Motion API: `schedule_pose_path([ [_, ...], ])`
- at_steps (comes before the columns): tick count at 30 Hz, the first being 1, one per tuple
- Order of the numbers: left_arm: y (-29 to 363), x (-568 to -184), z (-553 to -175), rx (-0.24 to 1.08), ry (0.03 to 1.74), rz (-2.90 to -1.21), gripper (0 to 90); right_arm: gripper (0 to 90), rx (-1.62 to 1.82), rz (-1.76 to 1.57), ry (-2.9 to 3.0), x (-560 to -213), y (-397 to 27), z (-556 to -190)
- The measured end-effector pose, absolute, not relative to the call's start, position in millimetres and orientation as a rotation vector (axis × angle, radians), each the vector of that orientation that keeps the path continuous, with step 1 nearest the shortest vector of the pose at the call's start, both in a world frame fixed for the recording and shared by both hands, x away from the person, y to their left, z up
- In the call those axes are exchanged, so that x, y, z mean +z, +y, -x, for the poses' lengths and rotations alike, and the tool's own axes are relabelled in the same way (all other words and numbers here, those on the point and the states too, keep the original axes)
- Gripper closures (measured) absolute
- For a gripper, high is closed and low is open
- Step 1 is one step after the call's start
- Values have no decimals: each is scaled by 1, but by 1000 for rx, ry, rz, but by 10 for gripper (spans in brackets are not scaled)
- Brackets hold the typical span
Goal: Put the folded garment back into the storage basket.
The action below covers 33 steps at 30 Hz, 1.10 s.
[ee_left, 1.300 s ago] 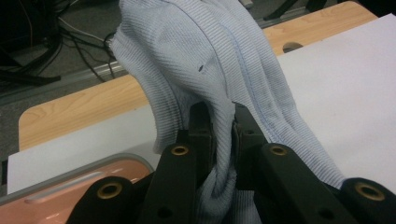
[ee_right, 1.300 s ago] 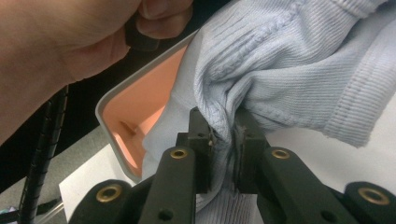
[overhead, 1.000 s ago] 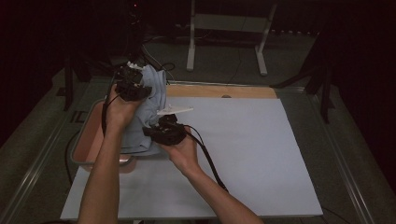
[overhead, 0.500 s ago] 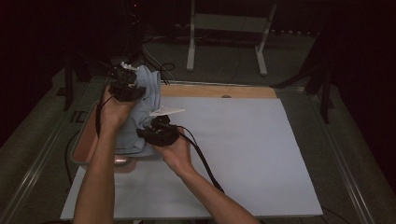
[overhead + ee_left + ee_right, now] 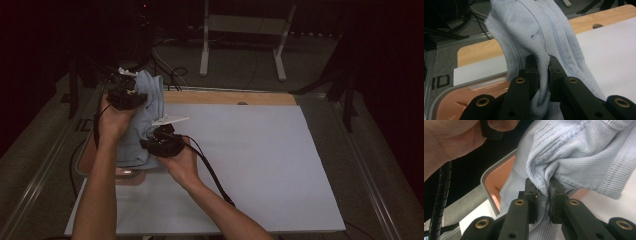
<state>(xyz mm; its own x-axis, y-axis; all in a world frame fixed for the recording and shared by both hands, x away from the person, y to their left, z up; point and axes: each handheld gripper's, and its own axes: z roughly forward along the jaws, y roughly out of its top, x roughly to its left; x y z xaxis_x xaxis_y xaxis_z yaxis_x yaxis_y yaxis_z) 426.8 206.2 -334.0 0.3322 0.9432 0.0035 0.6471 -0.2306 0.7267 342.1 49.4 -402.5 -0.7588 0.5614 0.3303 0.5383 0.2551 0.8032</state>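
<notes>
- Over the table's left edge, a pale blue ribbed garment (image 5: 145, 117) hung between the two grippers, its lower part trailing into a salmon-pink tray (image 5: 107, 172) with a grey rim.
- The left gripper (image 5: 543, 72) had its jaws nearly closed, pinching a fold of the cloth beside a stitched seam.
- The right gripper (image 5: 544, 195) was likewise clamped tight on a bunched, thicker hem.
- To do this lift well, I judged both grips should stay firm and rise evenly, so the fabric cleared the tray rim without snagging.
- Spreading the hands apart would likely let the folds fall open before laying it on the white sheet (image 5: 250, 150).
- The knit looked soft, stretchy and finely ribbed, with a small dark hole or speck near the seam.
- The tray seemed smooth, glossy plastic; the wooden board (image 5: 225, 97) behind was flat and matte.
</notes>
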Motion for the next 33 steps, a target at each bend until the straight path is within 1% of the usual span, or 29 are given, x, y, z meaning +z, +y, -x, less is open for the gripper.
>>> schedule_pose_path([
  [18, 215, -338, -424, 607, 1416, -1936, 826, 806, 1536, -1110, 2478, -411, 68, -344],
  [33, 226, -351, -423, 599, 1450, -1911, 825, 806, 1510, -1106, 2506, -419, 80, -345],
])
